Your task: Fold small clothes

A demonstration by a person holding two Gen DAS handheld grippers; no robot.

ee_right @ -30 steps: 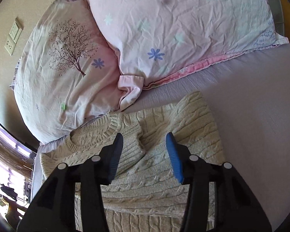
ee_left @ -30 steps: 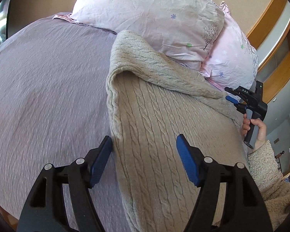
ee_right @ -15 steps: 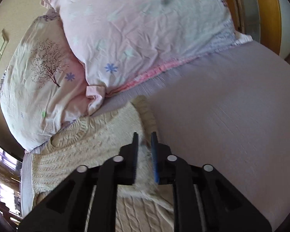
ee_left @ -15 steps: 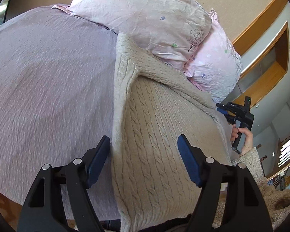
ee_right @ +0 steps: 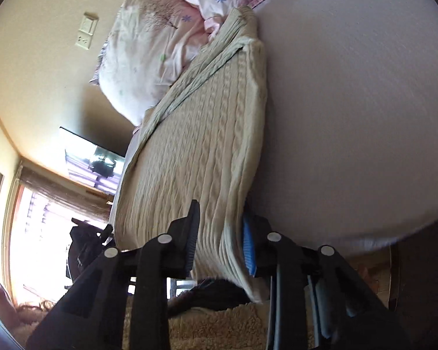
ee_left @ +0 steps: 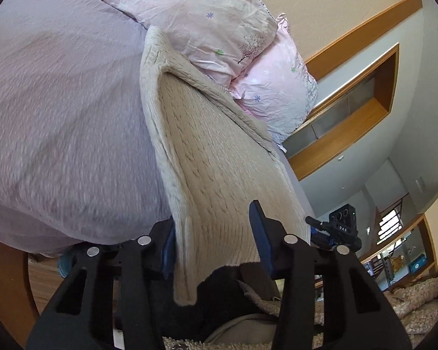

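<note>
The cable-knit beige sweater (ee_left: 219, 157) lies long on the lilac bedsheet (ee_left: 58, 110), pillows (ee_left: 207, 20) at 12 o'clock. Left gripper (ee_left: 216, 239) and right gripper (ee_right: 219, 239) both stand wide, straddling its hem.

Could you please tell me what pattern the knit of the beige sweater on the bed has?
The beige cable-knit sweater has lengthwise cable ribs, clearest in the right wrist view.

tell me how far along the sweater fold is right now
Done: the beige cable-knit sweater lies on the bed with a strip along its pillow side already turned over the body. In hand: the left tool and right tool both sit open at the near hem, the cloth between their fingers, neither clamped. Left: gripping the hem and folding it up toward the pillows.
</note>
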